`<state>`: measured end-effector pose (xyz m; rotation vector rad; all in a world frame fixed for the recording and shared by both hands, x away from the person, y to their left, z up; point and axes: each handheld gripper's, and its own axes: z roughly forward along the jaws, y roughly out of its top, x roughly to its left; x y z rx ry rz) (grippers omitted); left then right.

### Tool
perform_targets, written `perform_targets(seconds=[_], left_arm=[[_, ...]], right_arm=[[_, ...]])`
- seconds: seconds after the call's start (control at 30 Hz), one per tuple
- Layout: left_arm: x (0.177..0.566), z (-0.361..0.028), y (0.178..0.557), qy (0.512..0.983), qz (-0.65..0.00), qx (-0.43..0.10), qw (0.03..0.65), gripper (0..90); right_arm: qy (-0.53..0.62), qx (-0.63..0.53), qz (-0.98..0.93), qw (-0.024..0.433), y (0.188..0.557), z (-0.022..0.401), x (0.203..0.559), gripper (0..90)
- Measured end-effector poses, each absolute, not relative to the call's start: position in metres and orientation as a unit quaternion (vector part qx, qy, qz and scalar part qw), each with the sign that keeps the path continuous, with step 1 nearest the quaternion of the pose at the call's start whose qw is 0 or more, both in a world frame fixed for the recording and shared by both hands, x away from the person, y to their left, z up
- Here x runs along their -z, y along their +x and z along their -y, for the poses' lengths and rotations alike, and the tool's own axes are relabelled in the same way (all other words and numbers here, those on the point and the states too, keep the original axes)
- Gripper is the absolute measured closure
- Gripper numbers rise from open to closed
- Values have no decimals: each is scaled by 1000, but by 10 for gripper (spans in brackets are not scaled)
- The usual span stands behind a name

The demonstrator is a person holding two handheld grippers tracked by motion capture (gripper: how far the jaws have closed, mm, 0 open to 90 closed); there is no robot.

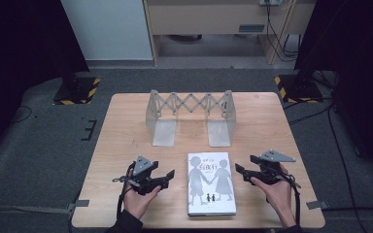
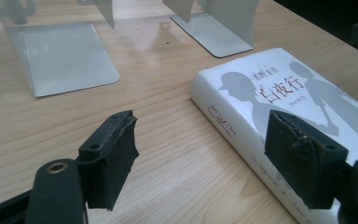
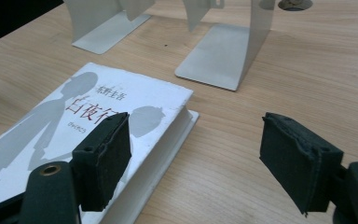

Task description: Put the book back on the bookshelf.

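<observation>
A white book (image 1: 211,183) with grey silhouettes and red characters on its cover lies flat at the front middle of the wooden table (image 1: 121,141). My left gripper (image 1: 167,177) is held just left of it, jaws pointing toward it. In the left gripper view the left gripper (image 2: 205,156) is open, and the book (image 2: 284,93) has its spine edge between the jaws, untouched. My right gripper (image 1: 240,171) is just right of the book. In the right gripper view the right gripper (image 3: 200,161) is open, one jaw over the book (image 3: 98,107) and the other over bare wood.
A grey metal expanding bookend rack (image 1: 189,104) stands upright behind the book, with two flat base plates (image 2: 60,56) (image 3: 223,51) reaching forward. Bare wood lies between the rack and the book. Dark floor with stand bases surrounds the table.
</observation>
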<state>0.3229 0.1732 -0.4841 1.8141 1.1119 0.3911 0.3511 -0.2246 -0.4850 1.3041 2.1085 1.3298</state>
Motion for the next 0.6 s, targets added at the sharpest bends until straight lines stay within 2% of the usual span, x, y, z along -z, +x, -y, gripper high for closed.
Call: perform_targets(seconds=[0.6], left_arm=[[485, -143, 322, 756, -433, -135, 473, 243]], right_arm=[[441, -482, -744, 143, 346, 213, 487, 259]])
